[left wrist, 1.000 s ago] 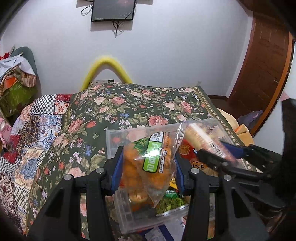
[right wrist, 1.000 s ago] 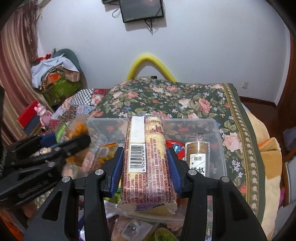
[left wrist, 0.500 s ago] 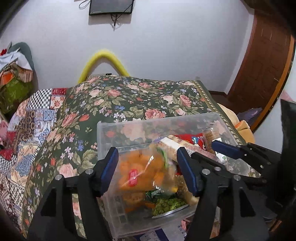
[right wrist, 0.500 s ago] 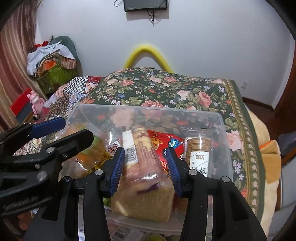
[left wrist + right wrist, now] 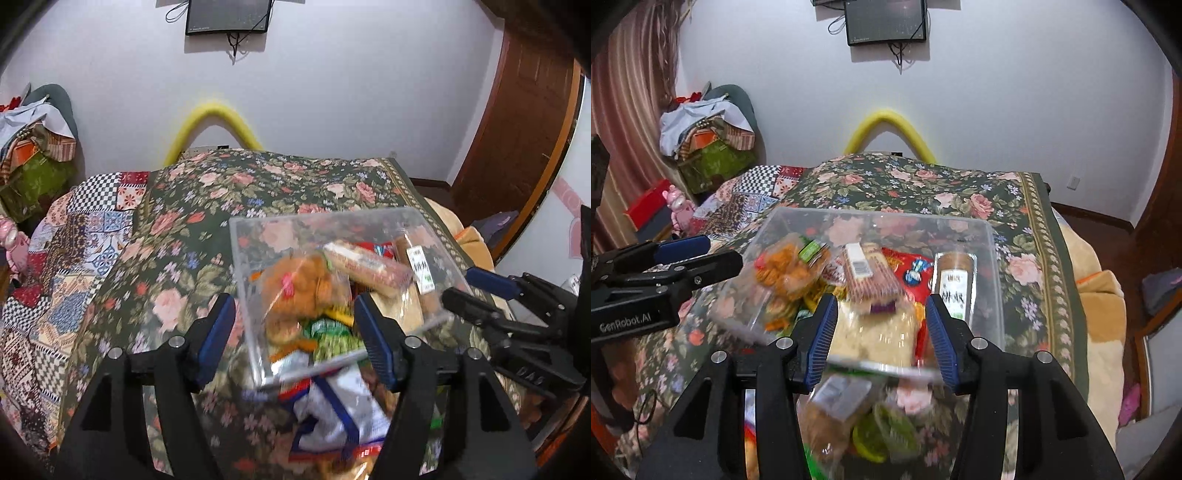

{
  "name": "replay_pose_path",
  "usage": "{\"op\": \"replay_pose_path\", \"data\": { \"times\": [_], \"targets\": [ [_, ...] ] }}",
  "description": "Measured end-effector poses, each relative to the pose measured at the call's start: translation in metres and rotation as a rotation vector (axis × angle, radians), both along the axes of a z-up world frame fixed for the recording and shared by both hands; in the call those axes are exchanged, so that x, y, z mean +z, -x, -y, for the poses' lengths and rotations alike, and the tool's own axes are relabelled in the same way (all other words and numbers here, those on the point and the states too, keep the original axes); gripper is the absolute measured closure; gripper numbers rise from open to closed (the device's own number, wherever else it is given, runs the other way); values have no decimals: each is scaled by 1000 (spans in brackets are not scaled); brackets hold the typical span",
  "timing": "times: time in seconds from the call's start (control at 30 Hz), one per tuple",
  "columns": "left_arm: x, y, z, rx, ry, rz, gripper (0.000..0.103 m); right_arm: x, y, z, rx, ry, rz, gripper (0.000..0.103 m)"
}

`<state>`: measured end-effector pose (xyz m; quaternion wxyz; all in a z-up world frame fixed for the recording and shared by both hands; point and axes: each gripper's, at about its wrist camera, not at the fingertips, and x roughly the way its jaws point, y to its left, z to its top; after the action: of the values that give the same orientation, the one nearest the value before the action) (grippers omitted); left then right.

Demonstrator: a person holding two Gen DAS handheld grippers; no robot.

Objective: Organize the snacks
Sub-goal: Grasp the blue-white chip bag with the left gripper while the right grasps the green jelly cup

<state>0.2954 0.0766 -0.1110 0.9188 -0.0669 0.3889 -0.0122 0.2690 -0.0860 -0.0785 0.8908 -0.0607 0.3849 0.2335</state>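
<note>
Clear plastic bin point(image 5: 993, 266) is holding both dropped packs, so both spread, empty grippers, left gripper point(image 5: 295, 336) and right gripper point(image 5: 881, 332), are probably needing loose packets point(image 5: 842, 402) at 6 o'clock next.

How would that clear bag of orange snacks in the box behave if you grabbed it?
The bag of orange snacks would probably crumple and sag, since its clear film looks thin and loose. It likely feels light, being puffy pieces. Squeezed hard, those pieces might crush.
</note>
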Motion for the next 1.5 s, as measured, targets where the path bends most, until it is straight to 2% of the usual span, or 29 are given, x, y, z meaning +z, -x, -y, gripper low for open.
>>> {"op": "replay_pose_path", "data": {
  "times": [0.33, 0.6, 0.73, 0.8, 0.9, 1.2, 1.23, 1.3, 1.4, 1.5],
  "targets": [
    [-23, 38, 21, -59, -7, -78, 35, -12, 40, 19, 18, 8, -22, 51],
    [-54, 40, 48, -97, 7, -149, 34, -47, 50, 36, 13, 33, -114, 46],
    [-72, 35, 51, -79, 3, -189, 33, -65, 51, 36, 28, 45, -155, 44],
    [-78, 34, 49, -72, 21, -196, 29, -71, 48, 35, 32, 38, -165, 35],
    [-86, 31, 45, -68, 32, -204, 23, -78, 44, 31, 35, 57, -158, 33],
    [-102, 20, 40, -51, 93, -211, 20, -85, 36, 20, 48, 86, -147, 34],
    [-102, 19, 40, -50, 99, -210, 21, -85, 35, 19, 53, 84, -145, 35],
    [-102, 20, 39, -45, 107, -194, 22, -85, 34, 17, 68, 79, -149, 45],
    [-102, 24, 39, -41, 87, -170, 24, -87, 34, 15, 73, 75, -151, 56],
    [-102, 30, 41, -24, 52, -151, 25, -86, 37, 16, 64, 67, -149, 57]
  ]
}}
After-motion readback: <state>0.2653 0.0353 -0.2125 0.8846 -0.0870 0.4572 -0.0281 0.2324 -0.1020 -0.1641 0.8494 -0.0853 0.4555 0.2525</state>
